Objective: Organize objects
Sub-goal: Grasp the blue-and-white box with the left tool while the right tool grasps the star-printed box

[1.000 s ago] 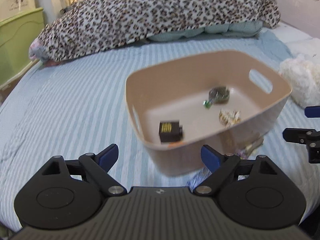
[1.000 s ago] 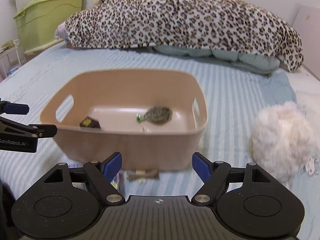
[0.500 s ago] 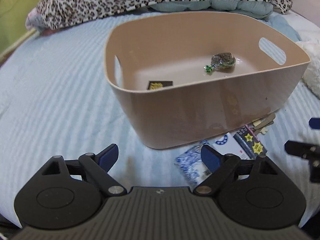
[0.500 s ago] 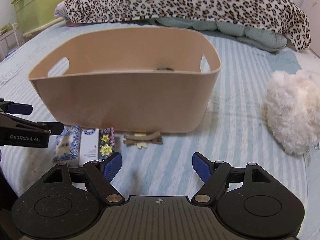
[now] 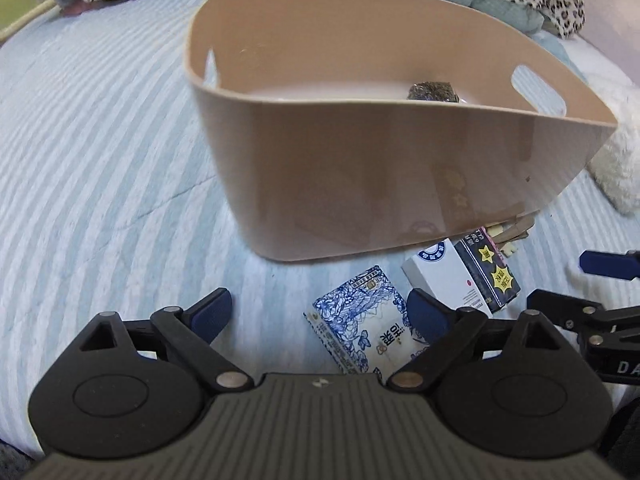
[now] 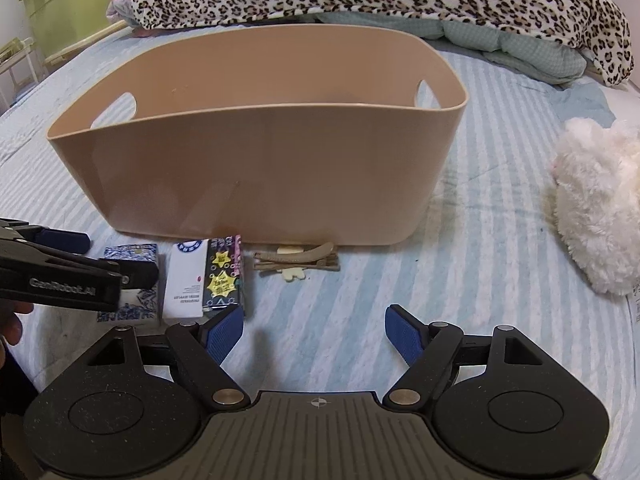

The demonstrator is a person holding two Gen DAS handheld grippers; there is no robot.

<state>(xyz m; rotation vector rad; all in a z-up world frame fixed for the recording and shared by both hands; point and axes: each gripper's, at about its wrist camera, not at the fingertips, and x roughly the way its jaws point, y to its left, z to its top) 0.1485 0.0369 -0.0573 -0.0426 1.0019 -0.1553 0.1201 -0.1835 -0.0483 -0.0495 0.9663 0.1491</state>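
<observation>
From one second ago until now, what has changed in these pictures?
Both tongs, left and right, came down low to the bed in front of the beige bin, toward the small boxes: blue-patterned, white, dark starred. Nothing was taken or released; both stay open. Bin, boxes and hair clips stayed put.

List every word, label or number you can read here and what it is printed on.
"GenRobot.AI": side of the left tongs.
"DA", cut off by the frame edge: body of the right tongs.
Blue-and-white floral box: Chinese characters, too blurred to read.
White box: print too small.
Dark star-patterned pack: print too small.
</observation>
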